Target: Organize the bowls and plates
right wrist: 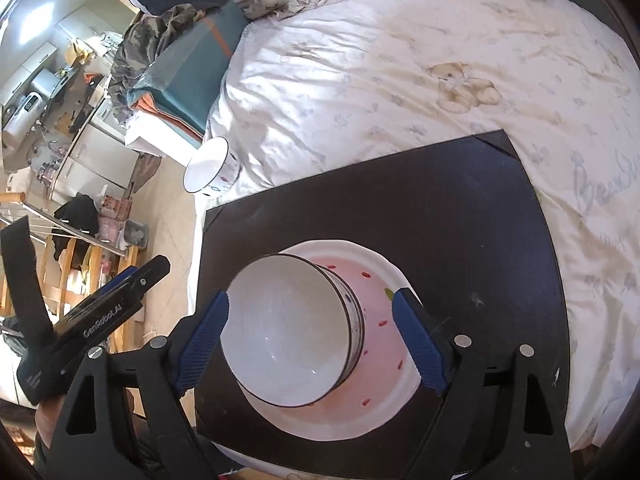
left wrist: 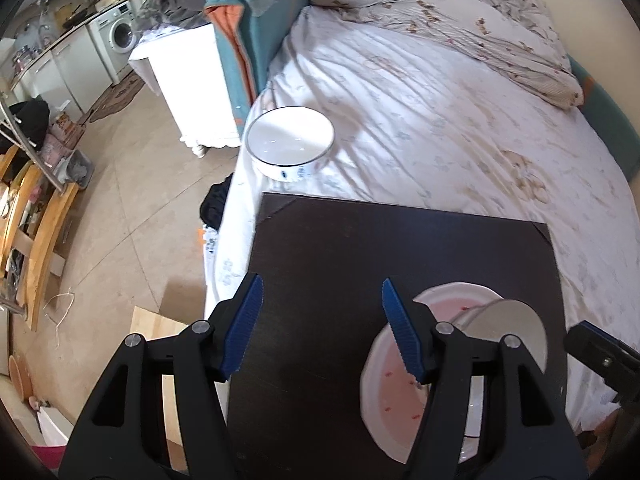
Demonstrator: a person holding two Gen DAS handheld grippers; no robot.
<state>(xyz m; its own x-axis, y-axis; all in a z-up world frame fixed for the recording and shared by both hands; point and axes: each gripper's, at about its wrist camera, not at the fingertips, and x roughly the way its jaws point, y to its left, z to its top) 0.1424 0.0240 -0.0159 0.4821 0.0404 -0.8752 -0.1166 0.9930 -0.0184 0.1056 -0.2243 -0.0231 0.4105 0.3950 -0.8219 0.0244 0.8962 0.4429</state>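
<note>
Two bowls are in view. One bowl (right wrist: 296, 336) sits on the pink plate (right wrist: 380, 320) on the dark board (right wrist: 480, 220), and your right gripper (right wrist: 314, 338) stands wide around it, pads not touching it. The other bowl (left wrist: 289, 142) rests on the white bed sheet (left wrist: 440, 120), just past the far edge of the board, near the side of the bed. Your left gripper (left wrist: 322, 324) is about half open over the board with nothing between its blue pads (left wrist: 244, 320).
</note>
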